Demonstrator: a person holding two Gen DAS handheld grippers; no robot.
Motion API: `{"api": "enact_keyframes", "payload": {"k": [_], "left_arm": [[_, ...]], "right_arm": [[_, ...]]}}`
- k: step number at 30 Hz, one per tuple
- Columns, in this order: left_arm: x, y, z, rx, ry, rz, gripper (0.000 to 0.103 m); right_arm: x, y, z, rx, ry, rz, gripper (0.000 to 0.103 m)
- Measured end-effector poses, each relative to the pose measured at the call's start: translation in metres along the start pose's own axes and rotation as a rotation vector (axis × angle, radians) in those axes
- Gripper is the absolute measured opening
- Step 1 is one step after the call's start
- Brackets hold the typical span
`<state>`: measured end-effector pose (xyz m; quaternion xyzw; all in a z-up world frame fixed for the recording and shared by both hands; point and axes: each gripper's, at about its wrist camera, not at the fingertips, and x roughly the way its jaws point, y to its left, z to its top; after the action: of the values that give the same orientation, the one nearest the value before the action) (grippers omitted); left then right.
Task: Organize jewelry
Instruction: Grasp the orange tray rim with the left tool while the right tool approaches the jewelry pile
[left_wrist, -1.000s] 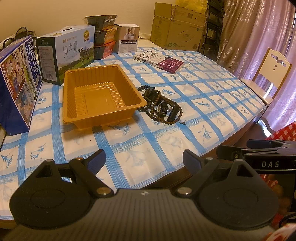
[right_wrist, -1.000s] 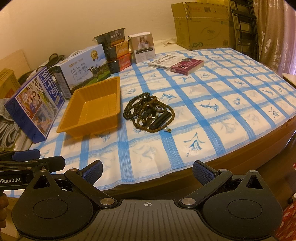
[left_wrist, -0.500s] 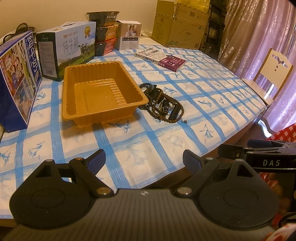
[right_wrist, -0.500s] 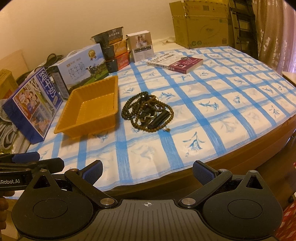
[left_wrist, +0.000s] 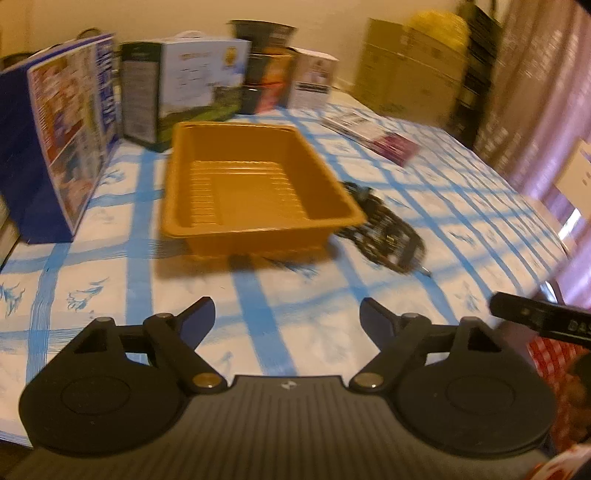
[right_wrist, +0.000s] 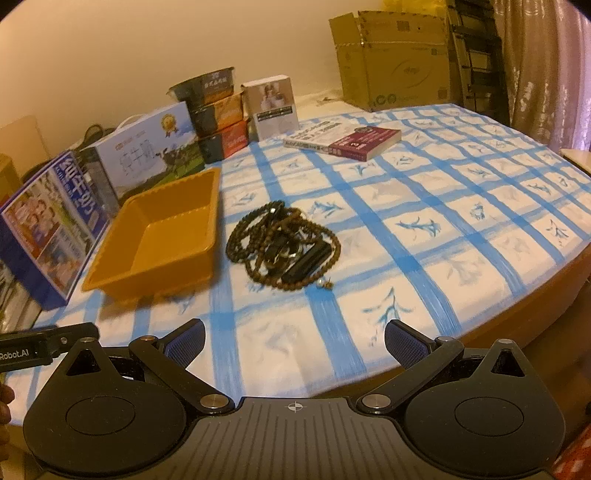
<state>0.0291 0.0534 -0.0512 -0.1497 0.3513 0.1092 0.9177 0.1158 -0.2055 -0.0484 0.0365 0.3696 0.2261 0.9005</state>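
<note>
1. My left gripper (left_wrist: 287, 317) has just been narrowing its jaws; they remain wide, nothing between them.
2. My right gripper (right_wrist: 294, 338) gapes, holding nothing.
3. The tangled pile of dark wooden bead jewelry (right_wrist: 283, 248) lies on the blue-checked tablecloth (right_wrist: 436, 206), just beside the empty orange plastic tray (right_wrist: 162, 236).

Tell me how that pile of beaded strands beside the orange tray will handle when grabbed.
The beaded strands look limp and tangled, so several would probably lift together and dangle. The round beads may slip between the pads. The small loose piece beside them would likely stay behind.
</note>
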Motion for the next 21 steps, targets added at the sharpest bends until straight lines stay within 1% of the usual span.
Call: {"api": "enact_keyframes", "payload": {"k": [3, 6, 11, 18, 21], "left_arm": [[0.011, 0.013, 0.002, -0.047, -0.052, 0.042, 0.082], [0.021, 0.022, 0.005, -0.071, -0.110, 0.096, 0.081], [0.042, 0.036, 0.013, -0.122, -0.158, 0.158, 0.079], [0.066, 0.062, 0.017, -0.289, -0.247, 0.187, 0.075], [0.075, 0.065, 0.020, -0.312, -0.268, 0.196, 0.073]], "right_arm": [[0.013, -0.003, 0.002, 0.004, -0.014, -0.002, 0.103], [0.029, -0.005, 0.005, 0.007, -0.023, -0.010, 0.103], [0.056, -0.013, 0.010, 0.017, -0.045, -0.035, 0.103], [0.083, -0.019, 0.017, 0.000, -0.039, -0.052, 0.102], [0.092, -0.019, 0.020, -0.011, -0.035, -0.057, 0.102]]}}
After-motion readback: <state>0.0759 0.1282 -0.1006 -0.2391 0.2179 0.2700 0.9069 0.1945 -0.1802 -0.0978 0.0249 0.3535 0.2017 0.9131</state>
